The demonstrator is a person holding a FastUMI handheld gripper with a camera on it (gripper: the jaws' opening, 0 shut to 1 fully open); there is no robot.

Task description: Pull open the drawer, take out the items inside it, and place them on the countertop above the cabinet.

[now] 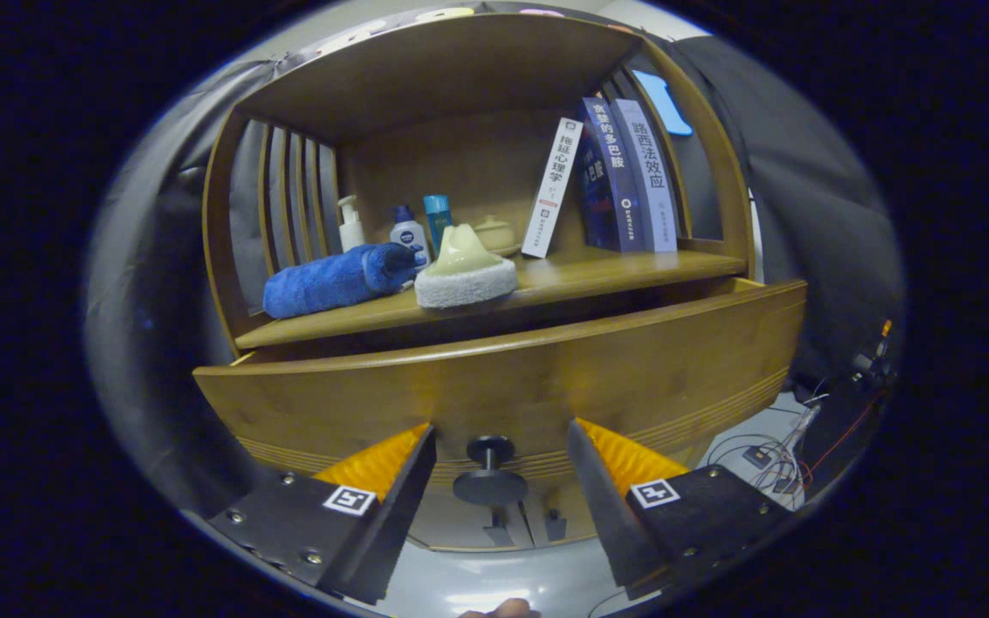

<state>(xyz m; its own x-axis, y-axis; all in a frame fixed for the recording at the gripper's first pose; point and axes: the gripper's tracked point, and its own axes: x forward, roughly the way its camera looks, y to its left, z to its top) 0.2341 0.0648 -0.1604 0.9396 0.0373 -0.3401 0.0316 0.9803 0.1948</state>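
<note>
Tongs [494, 472] held level, facing the drawer [503, 378] front head-on. Fingers spread wide, gripping nothing. The drawer knob [489, 474] sits in the gap between the two fingertips, touching neither; a clear margin shows on each side of it.

Drawer stands pulled out a little from the cabinet: a dark gap runs along its top edge, under the tabletop [597, 275]. Contents of the drawer cannot be seen from this angle.

Landmark: the knob. Above it, on the tabletop, a rolled blue towel [336, 279] lies up and to the left; a pale scrubber with white fleece base [465, 273] sits almost directly above, just beside the towel's end. Behind these, three bottles [409, 225] and a small lidded jar [494, 232]. Up and to the right, three books [610, 176] stand leaning. Cables [769, 446] lie on the floor to the right of the knob.
</note>
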